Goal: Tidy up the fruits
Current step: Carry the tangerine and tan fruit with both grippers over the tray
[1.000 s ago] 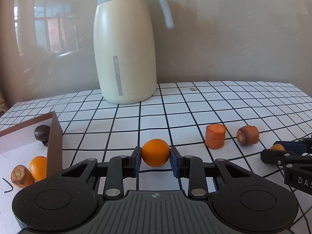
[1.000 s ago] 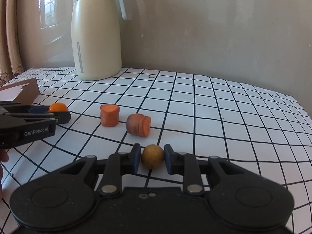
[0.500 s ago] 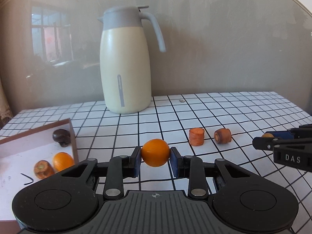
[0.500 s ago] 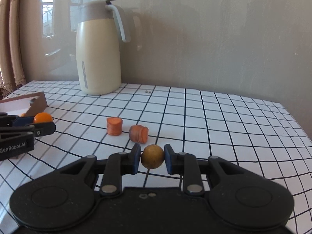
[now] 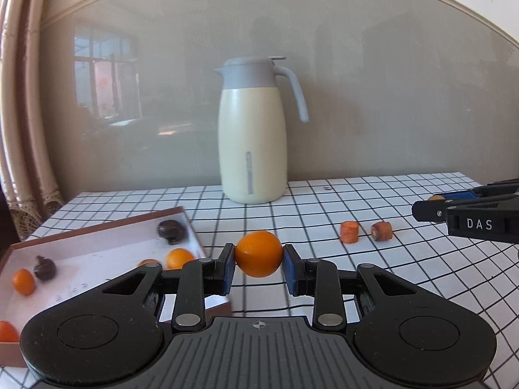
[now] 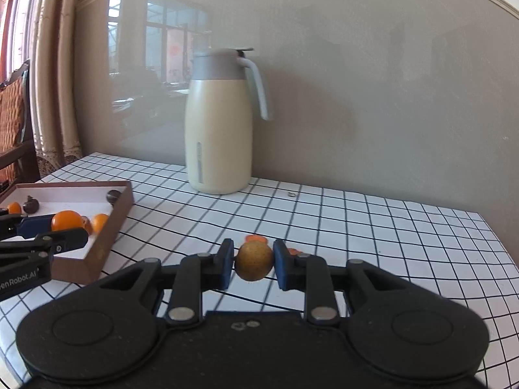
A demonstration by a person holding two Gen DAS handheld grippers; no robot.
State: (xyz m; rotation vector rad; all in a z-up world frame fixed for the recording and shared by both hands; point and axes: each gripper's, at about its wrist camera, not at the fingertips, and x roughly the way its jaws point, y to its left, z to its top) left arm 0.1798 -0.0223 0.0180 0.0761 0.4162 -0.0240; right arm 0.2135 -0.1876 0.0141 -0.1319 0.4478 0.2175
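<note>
Over gridded cloth (image 5: 324,214), left fingers (image 5: 227,269) clamp round orange (image 5: 259,253); right fingers (image 6: 281,269) perhaps longan (image 6: 254,261).

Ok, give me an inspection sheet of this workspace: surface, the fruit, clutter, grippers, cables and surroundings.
Surface: table under a white cloth with a black grid.
Job's things: shallow brown cardboard box with white floor holding small oranges and dark round fruits; round orange fruit; small yellow-brown round fruit.
Clutter: tall cream jug with grey lid and handle; two cut carrot chunks on the cloth; tiny metal bit near the jug.
Grippers: left gripper clamps the orange fruit; right gripper clamps the yellow-brown fruit.
Cables: nothing seen.
Surroundings: grey wall, curtain at left.
</note>
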